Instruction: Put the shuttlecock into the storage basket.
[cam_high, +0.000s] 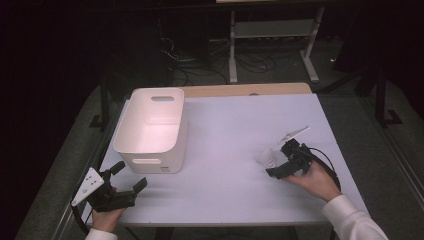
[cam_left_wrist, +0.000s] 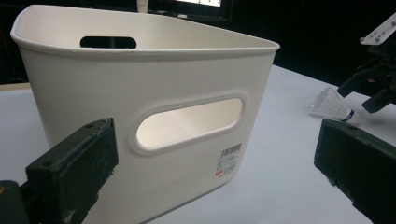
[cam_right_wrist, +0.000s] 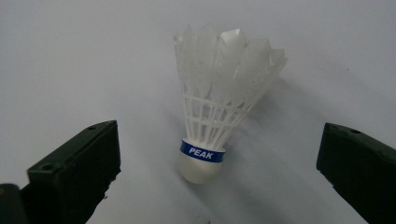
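While the right gripper (cam_right_wrist: 215, 154) stands with its jaws spread wide and holding nothing, the white shuttlecock (cam_right_wrist: 219, 98) lies on the table (cam_right_wrist: 70, 56) just ahead of them, in line with the gap between them, its cork base with the blue band nearest the jaws and its skirt pointing away. Well apart from it, the left gripper (cam_high: 129, 176) is also wide open and empty, its jaws facing the near wall of the white bin (cam_high: 150, 127) just in front.
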